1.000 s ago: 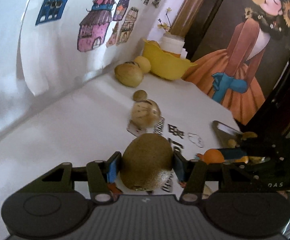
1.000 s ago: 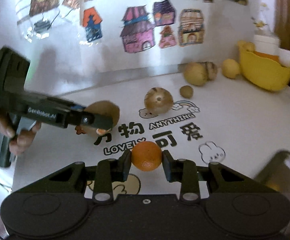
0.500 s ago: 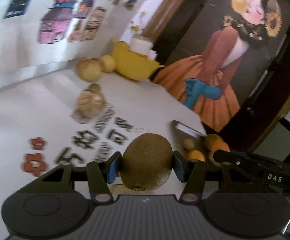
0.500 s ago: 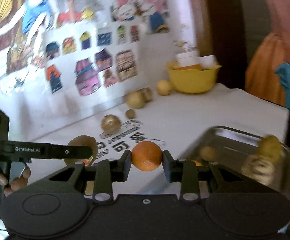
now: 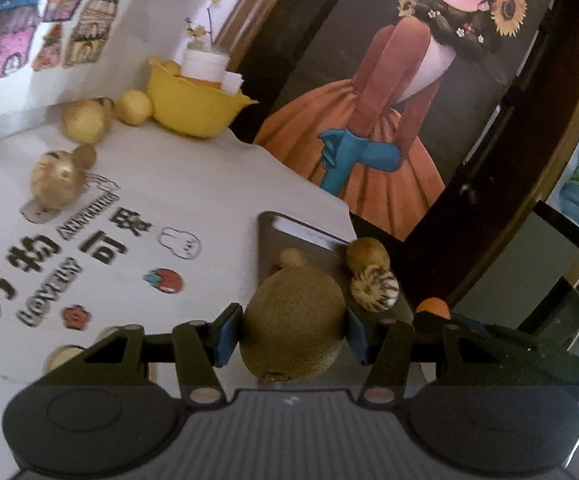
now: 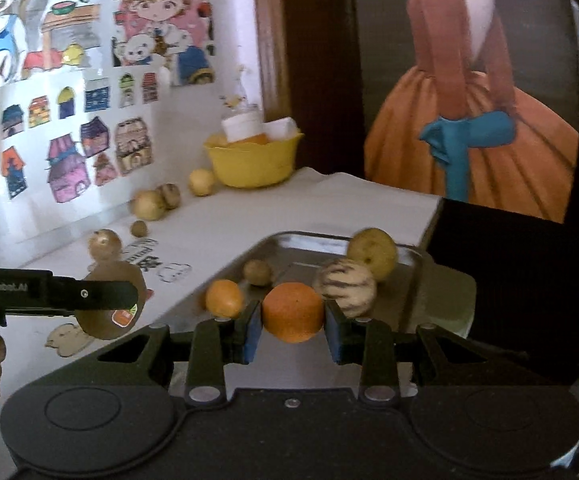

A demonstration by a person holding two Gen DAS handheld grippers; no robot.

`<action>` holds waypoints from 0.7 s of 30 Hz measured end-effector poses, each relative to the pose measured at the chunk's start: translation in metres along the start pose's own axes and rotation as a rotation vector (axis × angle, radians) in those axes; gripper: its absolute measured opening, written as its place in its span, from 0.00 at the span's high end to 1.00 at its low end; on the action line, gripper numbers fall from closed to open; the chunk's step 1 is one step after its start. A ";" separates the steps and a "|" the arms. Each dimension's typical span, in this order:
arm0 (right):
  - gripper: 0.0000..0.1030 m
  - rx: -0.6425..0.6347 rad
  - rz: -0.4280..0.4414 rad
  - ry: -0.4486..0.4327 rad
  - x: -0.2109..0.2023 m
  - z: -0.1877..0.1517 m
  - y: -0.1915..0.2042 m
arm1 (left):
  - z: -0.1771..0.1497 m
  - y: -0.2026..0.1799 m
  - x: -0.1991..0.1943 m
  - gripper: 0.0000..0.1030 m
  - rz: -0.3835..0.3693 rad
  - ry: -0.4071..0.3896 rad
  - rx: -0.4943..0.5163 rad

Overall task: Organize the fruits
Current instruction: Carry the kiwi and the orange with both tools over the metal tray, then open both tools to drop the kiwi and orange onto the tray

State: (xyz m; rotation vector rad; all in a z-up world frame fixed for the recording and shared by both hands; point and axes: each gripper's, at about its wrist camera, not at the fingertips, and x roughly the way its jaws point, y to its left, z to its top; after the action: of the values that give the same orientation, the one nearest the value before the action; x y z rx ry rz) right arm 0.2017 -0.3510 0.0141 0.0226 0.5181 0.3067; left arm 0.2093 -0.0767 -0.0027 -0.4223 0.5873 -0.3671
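My left gripper (image 5: 292,330) is shut on a big brown kiwi (image 5: 293,322), carried above the near left edge of a metal tray (image 5: 289,228). In the right wrist view that kiwi (image 6: 109,328) hangs left of the tray (image 6: 417,276). My right gripper (image 6: 292,326) is shut on an orange (image 6: 293,312) over the tray's near side. In the tray lie a second orange (image 6: 224,298), a small brown fruit (image 6: 257,273), a striped pale fruit (image 6: 345,289) and a yellow-brown fruit (image 6: 372,253).
A yellow bowl (image 6: 255,160) with a white jar stands at the back by the wall. Loose fruits lie on the white printed cloth: a golden round one (image 5: 55,180), a pale one (image 5: 83,122) and a yellow one (image 5: 132,107). The table ends right of the tray.
Both grippers swung right with their fruit, from over the printed cloth to the tray. The tray and its fruits came into full view. Neither grip changed.
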 end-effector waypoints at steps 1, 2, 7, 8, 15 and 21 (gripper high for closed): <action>0.66 0.011 -0.005 -0.001 0.002 -0.003 -0.003 | -0.001 -0.003 0.003 0.43 -0.003 0.003 -0.002; 0.66 0.019 -0.009 -0.001 0.002 -0.005 -0.005 | -0.003 -0.006 0.006 0.43 -0.003 0.006 0.000; 0.66 0.033 -0.016 0.007 0.009 -0.013 -0.010 | -0.007 -0.015 0.019 0.43 0.012 0.026 0.017; 0.66 0.032 -0.016 0.007 0.011 -0.014 -0.010 | -0.008 -0.016 0.021 0.43 0.016 0.031 0.021; 0.66 0.001 -0.044 0.016 0.018 -0.018 -0.008 | -0.011 -0.025 0.027 0.43 0.043 0.036 0.074; 0.66 0.003 -0.039 0.026 0.023 -0.021 -0.007 | -0.014 -0.036 0.030 0.43 0.056 0.036 0.133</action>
State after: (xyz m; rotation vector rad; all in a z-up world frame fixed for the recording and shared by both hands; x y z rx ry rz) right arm 0.2125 -0.3525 -0.0164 0.0113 0.5444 0.2684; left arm 0.2163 -0.1245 -0.0098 -0.2713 0.6050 -0.3582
